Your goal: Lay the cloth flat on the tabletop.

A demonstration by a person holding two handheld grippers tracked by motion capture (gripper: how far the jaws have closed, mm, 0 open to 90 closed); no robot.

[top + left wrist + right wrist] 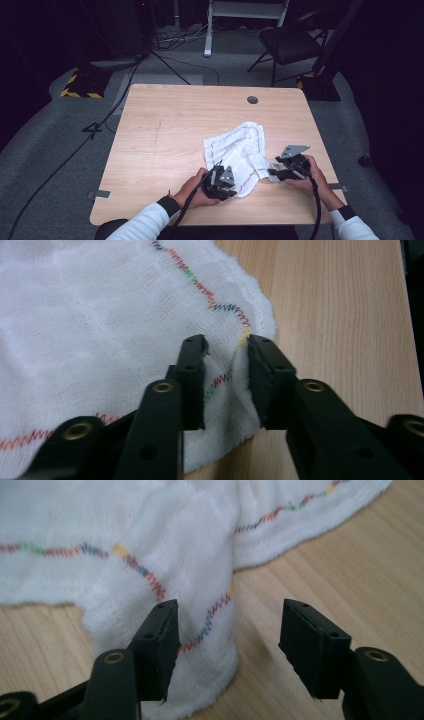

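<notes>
A white woven cloth [240, 145] with a multicoloured zigzag hem lies crumpled on the right half of the wooden table [165, 150]. My left gripper [231, 189] is at the cloth's near edge. In the left gripper view the cloth [100, 315] lies under the left gripper [227, 347], whose jaws stand a narrow gap apart, and a ridge of the stitched hem is gathered between them. My right gripper [272, 174] is at the cloth's right corner. There the right gripper [230, 615] is open wide, one jaw over a fold of the cloth [175, 530] and the other over bare wood.
A round cable hole [252, 99] sits near the table's far edge. Beyond the table are a folding chair [290, 42], a white stand leg [207, 30], floor cables and a yellow-and-black striped base [80, 85]. The table's near edge lies just below both hands.
</notes>
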